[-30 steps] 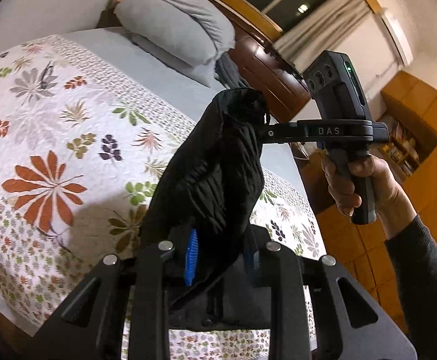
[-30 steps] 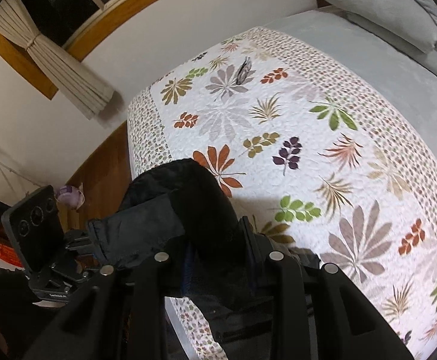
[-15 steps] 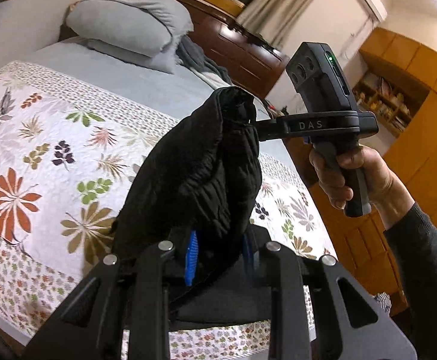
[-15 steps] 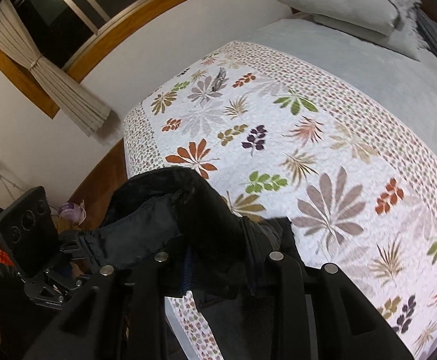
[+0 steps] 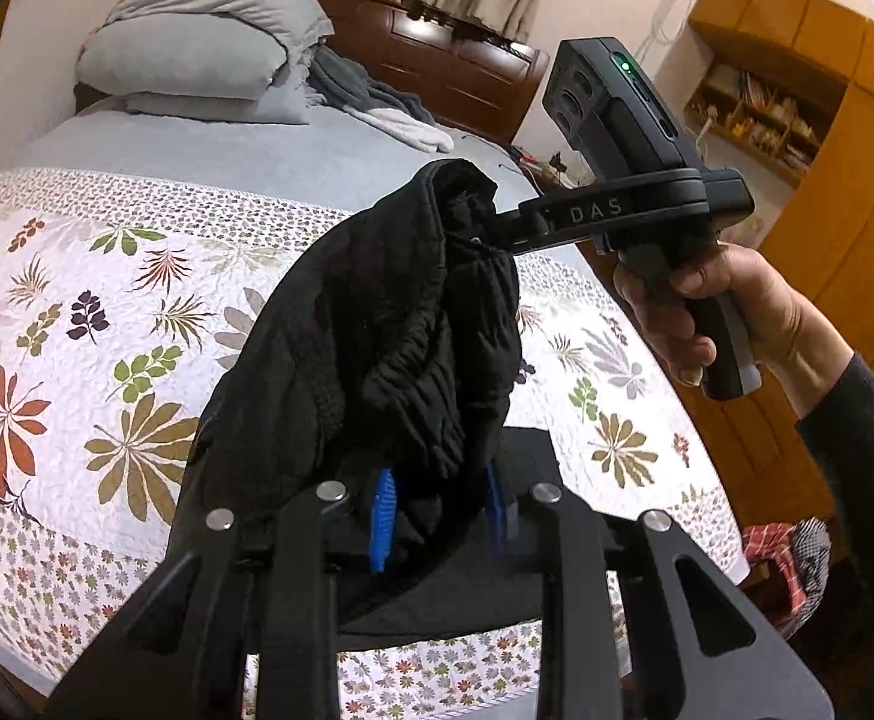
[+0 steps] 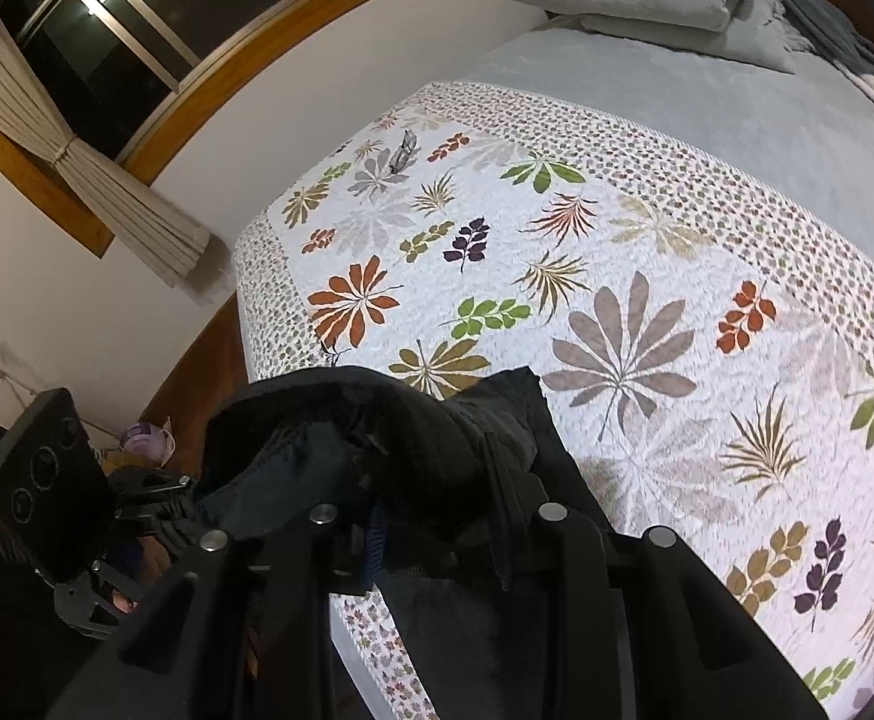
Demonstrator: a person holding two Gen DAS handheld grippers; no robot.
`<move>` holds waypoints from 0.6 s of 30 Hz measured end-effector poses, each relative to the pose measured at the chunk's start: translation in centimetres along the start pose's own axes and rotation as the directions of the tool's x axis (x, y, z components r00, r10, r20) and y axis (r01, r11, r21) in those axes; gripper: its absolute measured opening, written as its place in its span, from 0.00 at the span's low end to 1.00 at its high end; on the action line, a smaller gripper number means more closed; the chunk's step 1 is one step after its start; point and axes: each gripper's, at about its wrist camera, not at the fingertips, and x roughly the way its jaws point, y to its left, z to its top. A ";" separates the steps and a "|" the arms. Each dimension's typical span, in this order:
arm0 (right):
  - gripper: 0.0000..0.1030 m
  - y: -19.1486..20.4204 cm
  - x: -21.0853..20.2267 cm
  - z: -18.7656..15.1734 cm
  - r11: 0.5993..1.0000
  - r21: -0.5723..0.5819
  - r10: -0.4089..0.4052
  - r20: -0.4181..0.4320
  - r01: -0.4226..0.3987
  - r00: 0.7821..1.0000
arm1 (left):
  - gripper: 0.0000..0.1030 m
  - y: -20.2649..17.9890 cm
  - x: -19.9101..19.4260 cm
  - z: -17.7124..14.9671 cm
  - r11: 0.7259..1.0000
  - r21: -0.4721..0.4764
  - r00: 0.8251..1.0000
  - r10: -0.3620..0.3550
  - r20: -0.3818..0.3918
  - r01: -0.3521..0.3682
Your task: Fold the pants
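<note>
Left wrist view shows my left gripper clamped on the black pants, blue pads pressed into the cloth, while my right gripper pinches the upper end of the same bunched fabric, held by my right hand. Both jaws are nearly closed on cloth. The pants hang between the grippers above the floral quilt on the bed, their lower part touching it near its front edge; grey pillows sit at the head.
</note>
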 end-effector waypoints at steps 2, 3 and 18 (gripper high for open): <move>0.28 -0.4 -0.2 -0.5 1.000 0.001 0.005 0.007 -0.005 1.000 | 0.22 -0.5 0.2 -0.3 1.000 0.017 1.000 0.007 -0.002 -0.007; 0.28 -0.5 -0.2 -0.8 1.000 0.002 0.007 0.010 -0.007 1.000 | 0.22 -0.7 0.4 -0.4 1.000 0.024 1.000 0.010 -0.005 -0.010; 0.27 -2.3 -1.9 -4.9 0.998 -0.070 0.000 0.056 0.004 0.998 | 0.22 -3.9 2.5 -2.1 0.990 0.138 0.998 0.033 -0.058 -0.024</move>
